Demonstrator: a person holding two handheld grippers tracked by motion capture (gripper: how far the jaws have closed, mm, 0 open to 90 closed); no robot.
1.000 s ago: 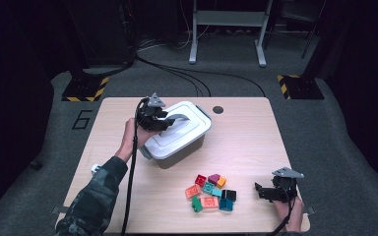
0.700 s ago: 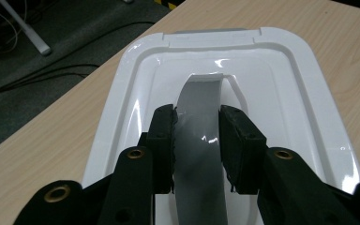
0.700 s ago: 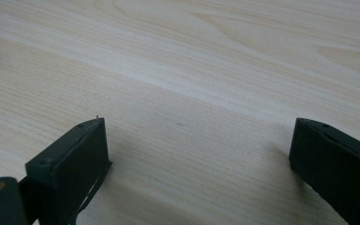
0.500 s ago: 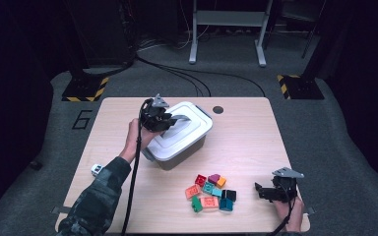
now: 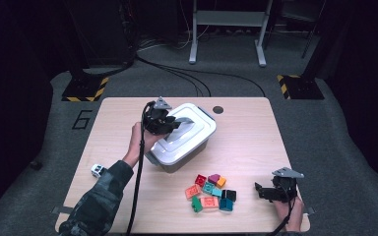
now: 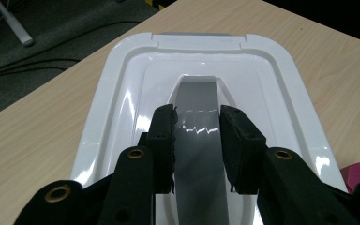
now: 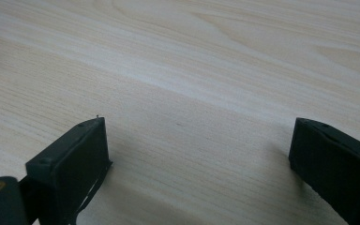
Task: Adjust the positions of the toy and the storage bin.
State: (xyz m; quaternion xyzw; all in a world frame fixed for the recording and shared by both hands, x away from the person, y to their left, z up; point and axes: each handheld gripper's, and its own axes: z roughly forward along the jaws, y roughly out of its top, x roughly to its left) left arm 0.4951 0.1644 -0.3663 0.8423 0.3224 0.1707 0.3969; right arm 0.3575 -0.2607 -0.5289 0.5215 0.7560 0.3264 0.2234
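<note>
We are seeing the left gripper (image 6: 197, 140) finishing its closing on the grey handle (image 6: 198, 136) of the white box lid (image 6: 122, 117); its pads are now pressing the handle from both sides. In the high view, the forearm (image 5: 103, 196) is shifting slightly, uncovering a small white object (image 5: 97, 170) on the table (image 5: 256, 128).

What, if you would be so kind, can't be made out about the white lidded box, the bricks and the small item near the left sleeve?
- Box contents: hidden under its white lid, high view and left gripper view.
- Grey handle: near end cut off by the bottom edge, left gripper view.
- Bricks: studs too small to count, high view.
- Small white item: too small to identify, high view.
</note>
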